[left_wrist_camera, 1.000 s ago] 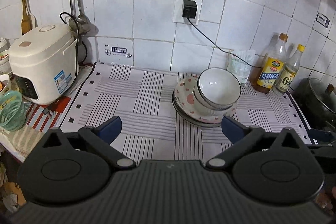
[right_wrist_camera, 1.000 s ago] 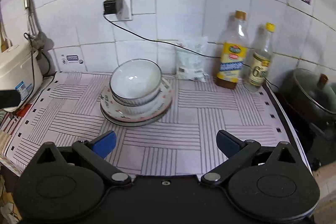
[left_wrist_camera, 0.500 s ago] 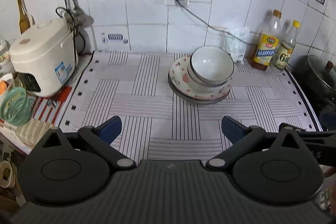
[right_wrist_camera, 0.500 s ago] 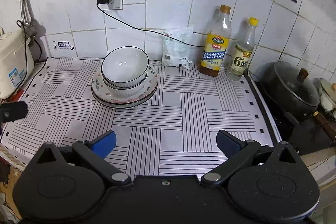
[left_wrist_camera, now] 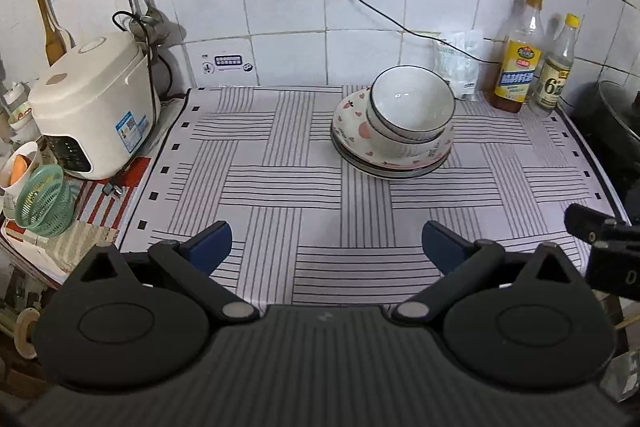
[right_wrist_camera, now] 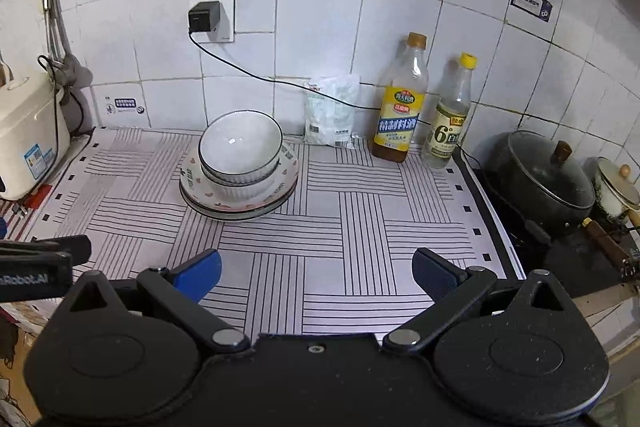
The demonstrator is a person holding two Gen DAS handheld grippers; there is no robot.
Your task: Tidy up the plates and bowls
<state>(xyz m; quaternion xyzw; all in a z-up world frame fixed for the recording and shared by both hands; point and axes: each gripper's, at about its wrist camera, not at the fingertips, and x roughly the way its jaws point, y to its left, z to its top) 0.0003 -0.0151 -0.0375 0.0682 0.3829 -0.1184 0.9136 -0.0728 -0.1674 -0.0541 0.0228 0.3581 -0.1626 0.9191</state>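
Observation:
Two white bowls with dark rims sit nested, tilted, on a stack of plates, the top one patterned with pink hearts. The stack rests on the striped mat toward the back of the counter. My left gripper hovers open near the mat's front edge, well short of the stack, nothing between its fingers. My right gripper is likewise open and empty at the front edge, the stack ahead to its left. Each gripper's body shows at the edge of the other's view.
A white rice cooker stands at the left with a green basket in front of it. Two bottles and a white packet line the back wall. A black lidded pot sits on the stove at right.
Both grippers have drawn back and up from the stack, so the bowls and plates look smaller and farther away. The stack itself has not moved.

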